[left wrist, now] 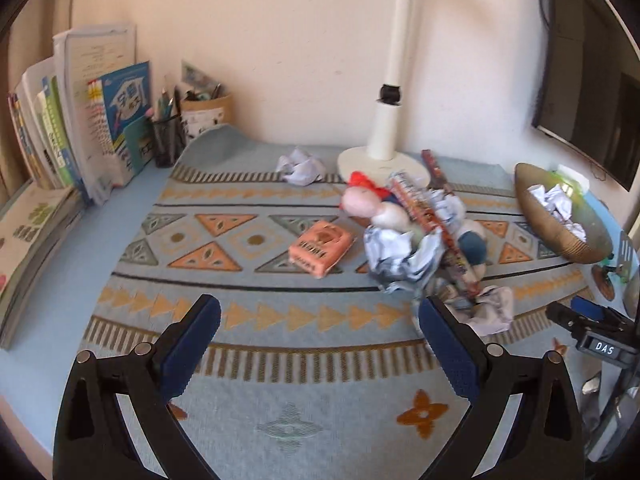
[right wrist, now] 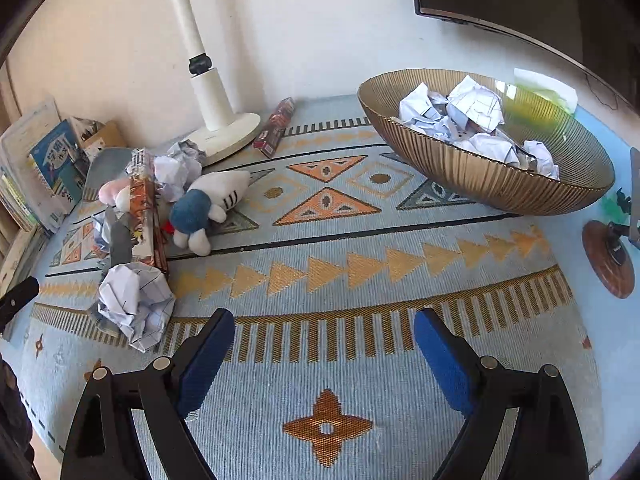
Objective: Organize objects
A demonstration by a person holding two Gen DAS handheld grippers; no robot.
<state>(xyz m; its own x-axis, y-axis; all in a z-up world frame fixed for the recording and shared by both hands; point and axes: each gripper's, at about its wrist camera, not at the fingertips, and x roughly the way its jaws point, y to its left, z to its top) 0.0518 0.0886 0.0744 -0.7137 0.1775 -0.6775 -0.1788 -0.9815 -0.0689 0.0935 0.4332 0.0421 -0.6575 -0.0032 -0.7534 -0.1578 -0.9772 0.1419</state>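
both hand-held grippers, left (left wrist: 320,344) and right (right wrist: 324,344), spread and empty over counter; next likely paper ball (right wrist: 134,304) into bowl (right wrist: 480,176).

- Crumpled paper balls on the mat: three – far one (left wrist: 301,168) by the lamp base, middle one (left wrist: 400,258) in the toy pile, near one (right wrist: 134,304).
- More crumpled paper (right wrist: 472,120) in the bowl; count unclear.
- Bowl (right wrist: 488,178): one, far right.
- Plush toys: two – pink with red bow (left wrist: 362,198), white and blue (right wrist: 208,208).
- Long printed boxes: two – (right wrist: 276,126), (right wrist: 146,216).
- Small orange box (left wrist: 322,248): one.
- Lamp (left wrist: 384,120): one.
- Pen holders: two, far left (left wrist: 166,140), (left wrist: 206,114).
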